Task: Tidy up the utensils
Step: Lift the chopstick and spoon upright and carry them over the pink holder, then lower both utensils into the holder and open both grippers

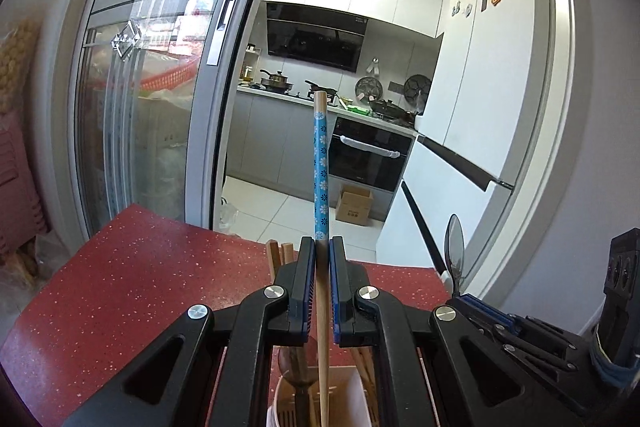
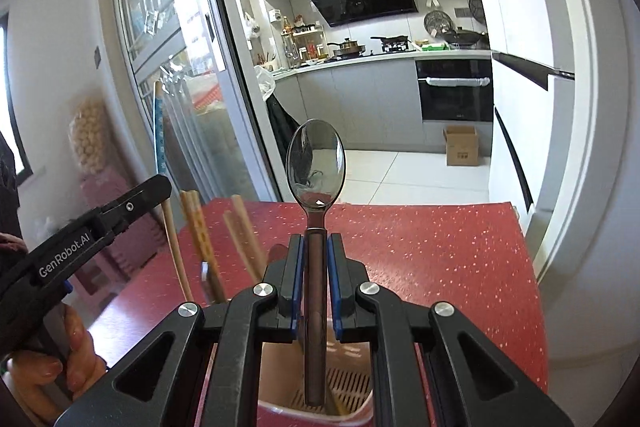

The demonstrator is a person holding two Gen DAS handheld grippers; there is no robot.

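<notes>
Step in hand: you carry one utensil in each hand over the utensil holder [image 2: 320, 403] at the bottom centre of both views — a sorting run, by my reading, midway between pick and drop
Left gripper [image 1: 322, 247]: its fingers are clamped on the chopstick [image 1: 320, 163], blue flowered end up at frame centre, bare wooden end running down into the holder's mouth
Right gripper [image 2: 316, 243]: fingers pinched on the brown handle of the spoon [image 2: 315, 163], bowl up at frame centre, handle tip hanging just over the slotted floor of a compartment
Next move: you need each piece lined up over its own compartment, lowered straight, then the fingers eased apart — which compartment is meant for which I cannot tell
Other utensils: more chopsticks [image 2: 200, 243] lean out of the holder at lower left of the right view; a dark wooden handle [image 1: 298, 359] sits below the left fingers
In the way: those leaning sticks crowd the opening, and your two grippers work close side by side, so a bump is possible
Surroundings: red speckled table [image 1: 132, 283] across the lower frame; glass sliding door [image 1: 160, 67] at left; kitchen with oven [image 1: 368, 159] and a cardboard box [image 1: 354, 205] beyond
</notes>
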